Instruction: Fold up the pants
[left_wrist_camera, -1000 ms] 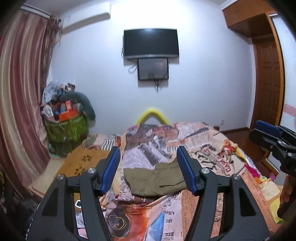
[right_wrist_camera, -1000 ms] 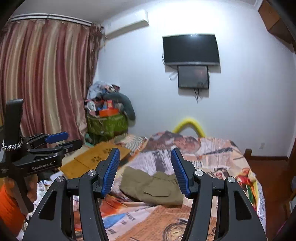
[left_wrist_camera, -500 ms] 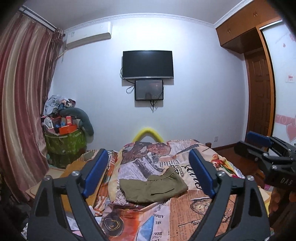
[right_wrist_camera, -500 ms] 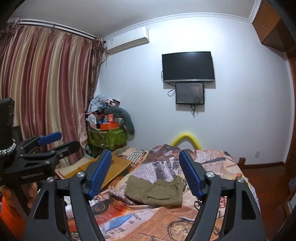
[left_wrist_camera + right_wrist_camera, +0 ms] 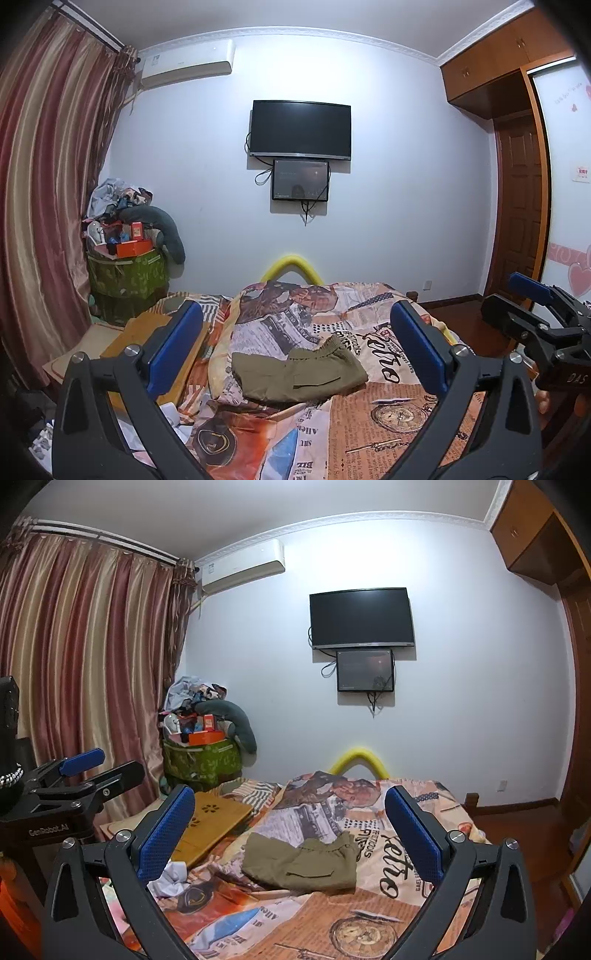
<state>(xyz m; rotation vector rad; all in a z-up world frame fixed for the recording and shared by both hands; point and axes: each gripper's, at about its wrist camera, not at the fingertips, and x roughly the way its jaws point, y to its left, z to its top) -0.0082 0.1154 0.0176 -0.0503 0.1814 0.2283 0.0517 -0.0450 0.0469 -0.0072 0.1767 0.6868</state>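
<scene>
Olive green pants [image 5: 300, 374] lie folded into a compact bundle on the patterned bedspread [image 5: 384, 413], waistband to the right; they also show in the right wrist view [image 5: 301, 864]. My left gripper [image 5: 295, 354] is open wide and empty, held back above the near end of the bed. My right gripper [image 5: 291, 834] is also open wide and empty, at a similar distance. Each gripper shows at the edge of the other's view: the right gripper [image 5: 532, 314] and the left gripper [image 5: 92, 771].
A wooden lap tray [image 5: 210, 823] lies left of the bed, with crumpled paper [image 5: 171, 878] near it. A green basket piled with clutter [image 5: 127, 273] stands by the curtain [image 5: 44, 206]. A TV [image 5: 301, 129] hangs on the far wall; a door [image 5: 521, 206] is right.
Both grippers opened wider, pulled back and tilted up from the pants, which now look smaller and farther. The pants stayed put on the bed.
</scene>
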